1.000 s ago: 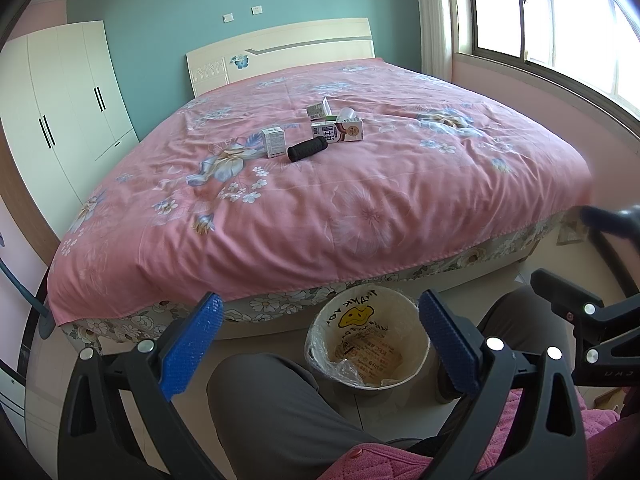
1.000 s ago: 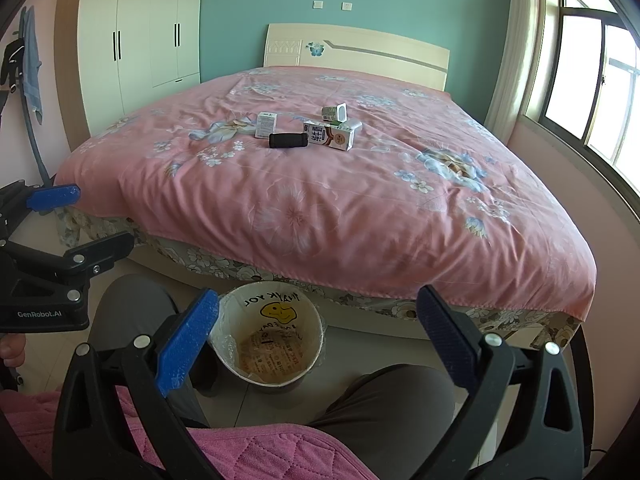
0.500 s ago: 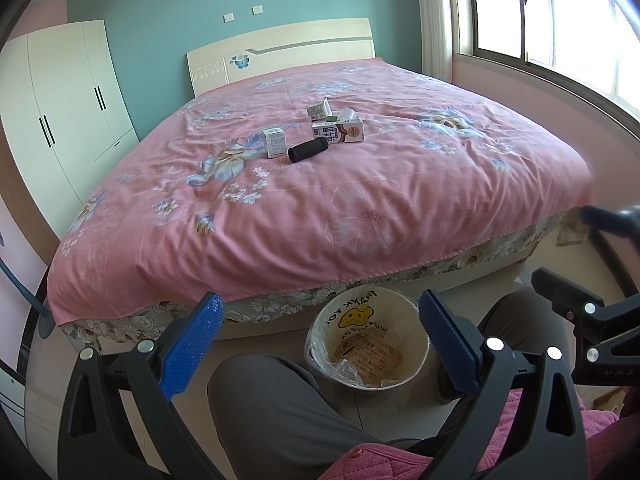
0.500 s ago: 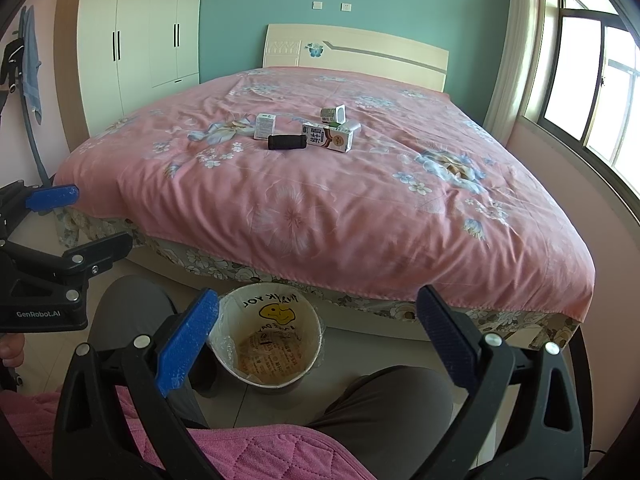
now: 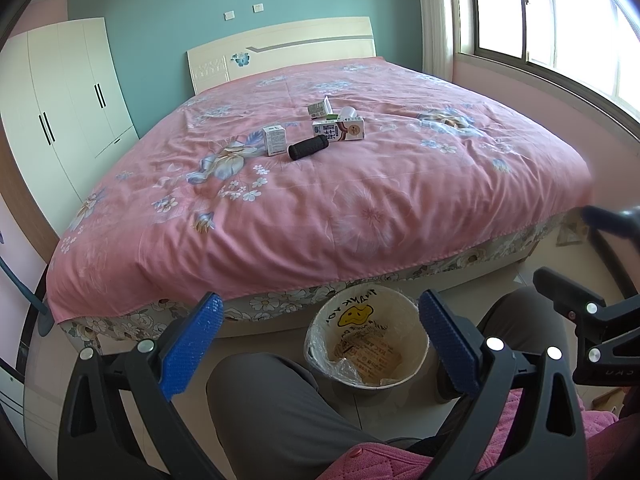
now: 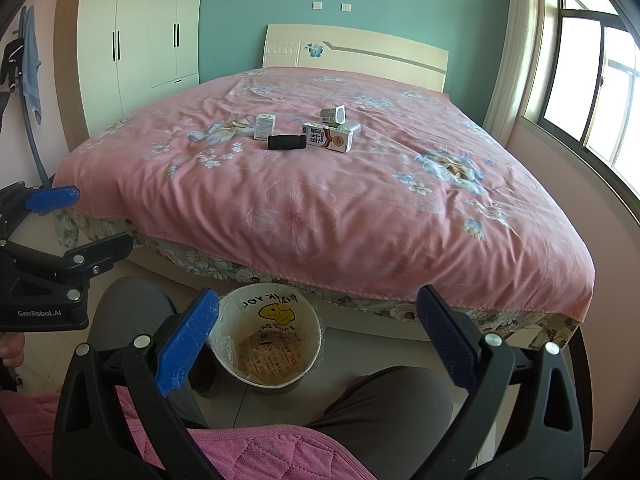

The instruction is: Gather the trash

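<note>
Since neither view differs in any way I can see from half a second or a second ago, the collecting looks not yet begun. The left gripper (image 5: 320, 344) hangs with its blue pads spread wide and nothing between them; the right gripper (image 6: 316, 342) is spread and bare likewise. At 6 o'clock between them, just before the bed's foot edge, stands the bin (image 5: 366, 338), lined with plastic and holding some paper. Out at 12 o'clock, well apart from both grippers, the trash sits clustered mid-bed (image 5: 400, 200): a black cylinder (image 5: 308, 149), a milk carton (image 5: 339, 129), a small white box (image 5: 274, 140), and a tipped cup (image 6: 334, 114). The spread between lies bare, so the reach forward looks unobstructed; the person's knees (image 5: 276, 408) crowd the bin.
</note>
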Demonstrator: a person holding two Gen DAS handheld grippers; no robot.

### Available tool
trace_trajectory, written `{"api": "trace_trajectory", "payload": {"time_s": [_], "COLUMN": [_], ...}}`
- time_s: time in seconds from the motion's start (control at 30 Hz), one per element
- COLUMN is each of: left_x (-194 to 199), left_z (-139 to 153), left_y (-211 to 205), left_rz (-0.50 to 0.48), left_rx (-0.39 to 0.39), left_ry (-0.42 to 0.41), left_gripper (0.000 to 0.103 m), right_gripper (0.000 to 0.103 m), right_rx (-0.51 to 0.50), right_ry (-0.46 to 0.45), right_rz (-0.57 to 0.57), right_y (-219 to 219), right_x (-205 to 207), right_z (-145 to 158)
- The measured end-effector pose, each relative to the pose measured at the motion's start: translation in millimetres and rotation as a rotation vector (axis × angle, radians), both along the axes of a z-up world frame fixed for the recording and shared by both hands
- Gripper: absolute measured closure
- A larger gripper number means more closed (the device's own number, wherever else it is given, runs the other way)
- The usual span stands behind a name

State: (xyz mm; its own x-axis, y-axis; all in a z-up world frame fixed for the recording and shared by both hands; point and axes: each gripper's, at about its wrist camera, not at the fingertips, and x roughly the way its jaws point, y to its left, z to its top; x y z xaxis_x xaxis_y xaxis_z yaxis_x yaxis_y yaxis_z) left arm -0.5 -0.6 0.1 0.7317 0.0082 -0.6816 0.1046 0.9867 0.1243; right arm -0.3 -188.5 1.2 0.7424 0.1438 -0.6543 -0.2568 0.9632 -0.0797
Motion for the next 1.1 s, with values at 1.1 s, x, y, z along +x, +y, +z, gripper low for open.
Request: {"api": "trace_trajectory", "payload": {"time_s": [1.1], "left_x": [-1.0], "left_z": [-11.3], "left_y": [-2.1], "left_rz": [0.0], "left_rx": [-0.008], "left_ry": [0.023], "left_gripper": [0.003], "right_gripper": [0.007], "right_rx": [-0.012], "right_ry": [0.027], "right_rz": [0.009], "right_y": [4.0], "right_x": [0.5], "right_z": [-12.2]}}
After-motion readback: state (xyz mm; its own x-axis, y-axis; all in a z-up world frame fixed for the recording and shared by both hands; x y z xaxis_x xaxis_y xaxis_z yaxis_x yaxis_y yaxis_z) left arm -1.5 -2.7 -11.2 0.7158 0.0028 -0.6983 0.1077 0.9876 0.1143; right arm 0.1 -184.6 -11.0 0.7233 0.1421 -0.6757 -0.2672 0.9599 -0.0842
